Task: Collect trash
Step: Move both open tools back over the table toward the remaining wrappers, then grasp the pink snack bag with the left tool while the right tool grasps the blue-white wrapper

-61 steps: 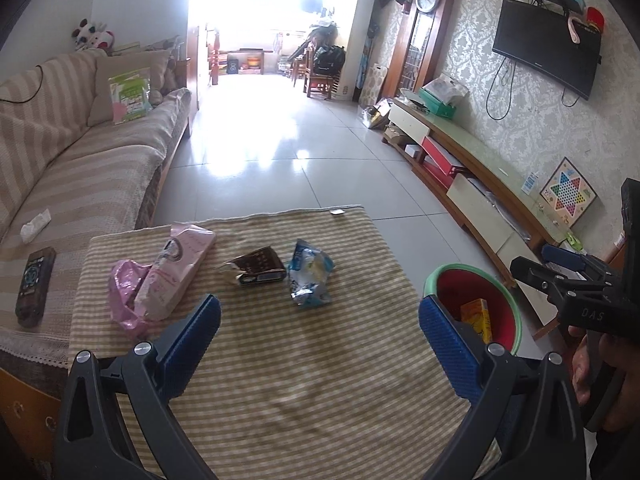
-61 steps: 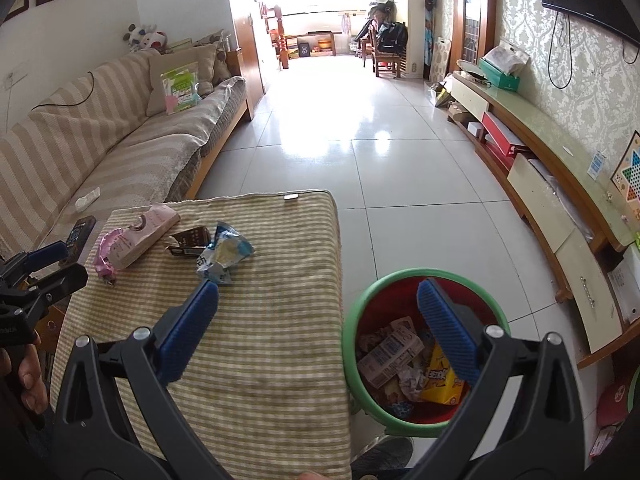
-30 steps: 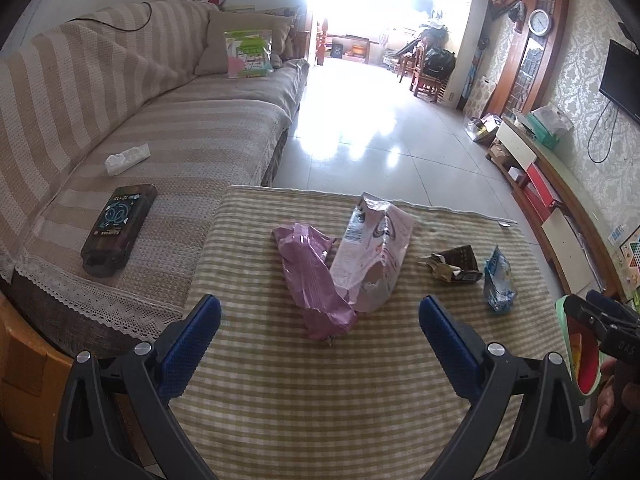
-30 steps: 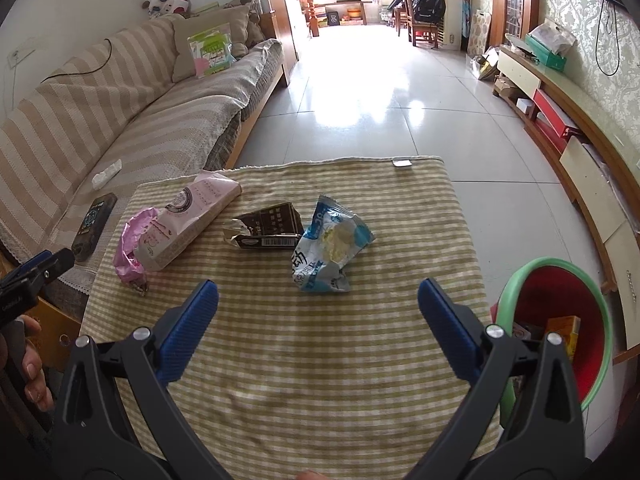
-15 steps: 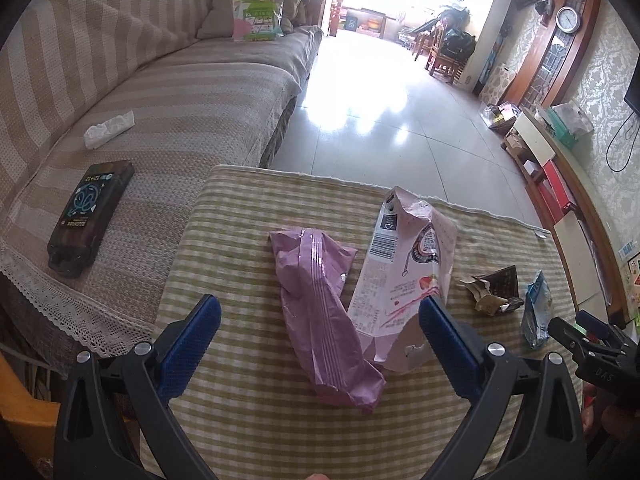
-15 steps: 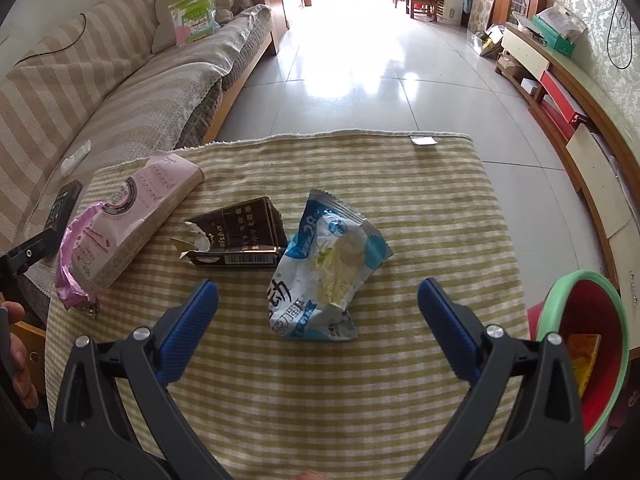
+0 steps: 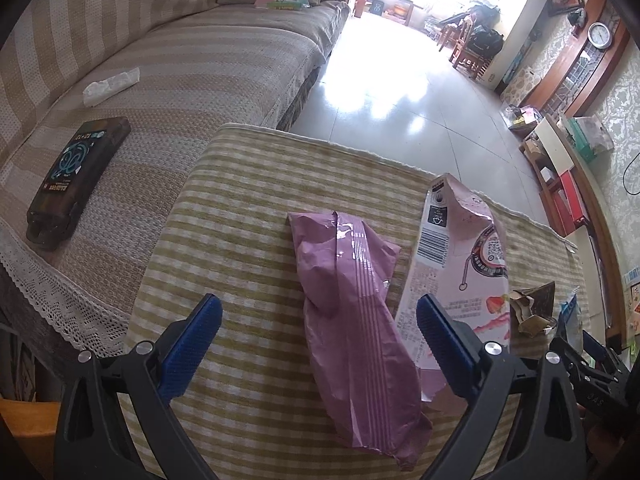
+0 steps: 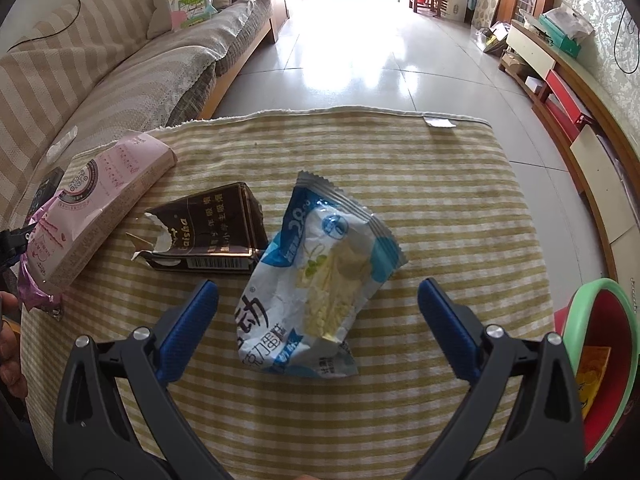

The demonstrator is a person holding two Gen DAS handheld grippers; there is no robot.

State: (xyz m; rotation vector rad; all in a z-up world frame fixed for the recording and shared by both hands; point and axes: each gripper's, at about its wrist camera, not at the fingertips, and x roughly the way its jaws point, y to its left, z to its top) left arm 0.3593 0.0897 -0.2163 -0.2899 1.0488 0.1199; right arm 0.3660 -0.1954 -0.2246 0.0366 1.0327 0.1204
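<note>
Checked cloth (image 8: 440, 208) over a low table beside a striped sofa (image 7: 168, 80); left gripper (image 7: 320, 320) spread, jaws closing around the purple wrapper (image 7: 352, 312), pads not yet touching; right gripper (image 8: 318, 304) spread, straddling the blue-white wrapper (image 8: 320, 280); step judged pre-grasp; next: lower, pinch, carry to the red bin (image 8: 600, 344).

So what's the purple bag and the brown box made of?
The purple bag looks like thin glossy plastic film: it crinkles and glints. The brown box looks like printed cardboard with a slight sheen: its torn end shows a pale, ragged edge.
</note>
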